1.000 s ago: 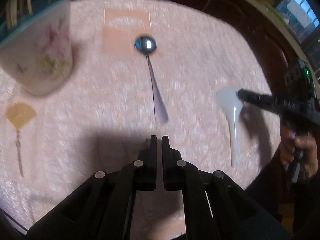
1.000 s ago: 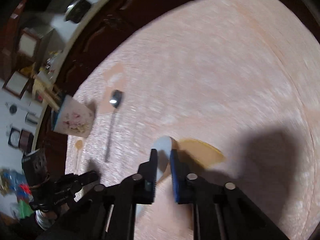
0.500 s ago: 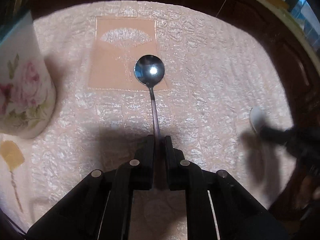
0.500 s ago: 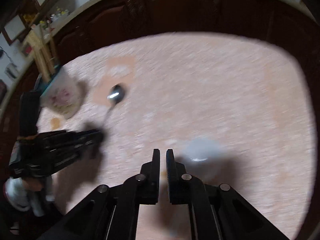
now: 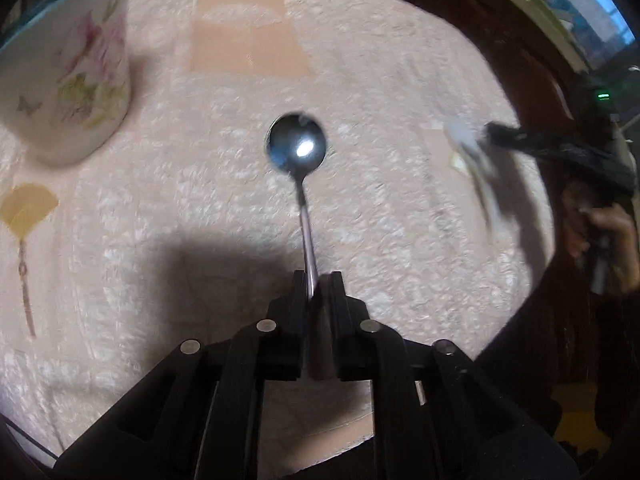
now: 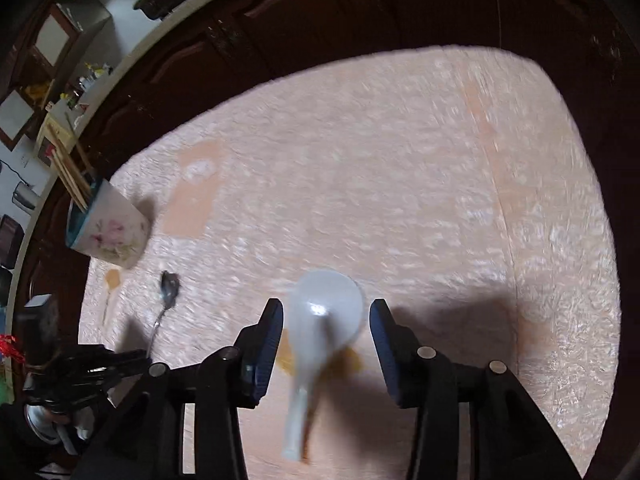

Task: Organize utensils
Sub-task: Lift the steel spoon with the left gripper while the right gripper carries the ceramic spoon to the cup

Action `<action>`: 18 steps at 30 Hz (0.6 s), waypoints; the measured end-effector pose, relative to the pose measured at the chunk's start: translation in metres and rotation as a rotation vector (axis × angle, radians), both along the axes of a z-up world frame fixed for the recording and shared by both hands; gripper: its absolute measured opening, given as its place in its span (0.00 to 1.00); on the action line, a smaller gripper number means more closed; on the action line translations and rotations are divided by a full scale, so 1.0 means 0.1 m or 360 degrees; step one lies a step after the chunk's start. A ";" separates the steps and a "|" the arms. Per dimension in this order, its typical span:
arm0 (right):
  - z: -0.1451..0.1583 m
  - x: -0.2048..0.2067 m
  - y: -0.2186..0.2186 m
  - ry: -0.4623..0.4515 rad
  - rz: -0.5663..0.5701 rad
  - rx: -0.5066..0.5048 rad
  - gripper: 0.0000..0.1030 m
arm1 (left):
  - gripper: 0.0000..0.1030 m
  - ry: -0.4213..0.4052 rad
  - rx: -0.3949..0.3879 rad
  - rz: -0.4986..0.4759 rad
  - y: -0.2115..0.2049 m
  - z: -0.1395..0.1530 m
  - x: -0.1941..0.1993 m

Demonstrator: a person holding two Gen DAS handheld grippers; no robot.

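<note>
My left gripper (image 5: 316, 280) is shut on the handle of a metal spoon (image 5: 297, 148) and holds it above the pink tablecloth (image 5: 380, 92), bowl pointing away. The floral cup (image 5: 68, 68) stands at the upper left. In the right wrist view my right gripper (image 6: 326, 312) is open, its jaws on either side of a white ceramic spoon (image 6: 324, 308) lying on the cloth. That view also shows the metal spoon (image 6: 168, 286), the left gripper (image 6: 132, 356) and the cup (image 6: 110, 228), which holds chopsticks (image 6: 70, 176).
The round table is edged by dark wood (image 6: 320, 20). A cabinet and counter with clutter (image 6: 60, 92) lie beyond. The person's hand (image 5: 608, 236) holds the right gripper (image 5: 492, 136) at the table's right edge. Fan prints (image 5: 24, 208) mark the cloth.
The left gripper closed on the metal spoon's handle and lifted it off the cloth. The right gripper opened wide and now straddles the white spoon.
</note>
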State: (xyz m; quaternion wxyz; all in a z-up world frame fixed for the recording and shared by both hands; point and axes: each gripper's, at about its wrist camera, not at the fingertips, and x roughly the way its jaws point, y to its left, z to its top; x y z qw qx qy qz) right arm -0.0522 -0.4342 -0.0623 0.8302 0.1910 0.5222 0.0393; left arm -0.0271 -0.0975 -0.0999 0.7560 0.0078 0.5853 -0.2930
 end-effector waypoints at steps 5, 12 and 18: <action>-0.24 0.08 -0.11 0.0043 0.0004 0.0074 0.42 | 0.42 -0.0165 -0.0035 0.0004 -0.01 0.14 0.28; -0.34 0.26 -0.12 0.0004 0.0132 0.0212 0.42 | 0.42 -0.0174 -0.0011 -0.0099 -0.20 -0.07 0.72; -0.42 0.36 -0.06 0.0021 0.0268 0.0342 0.27 | 0.41 -0.0175 -0.0004 -0.0282 -0.23 -0.04 0.84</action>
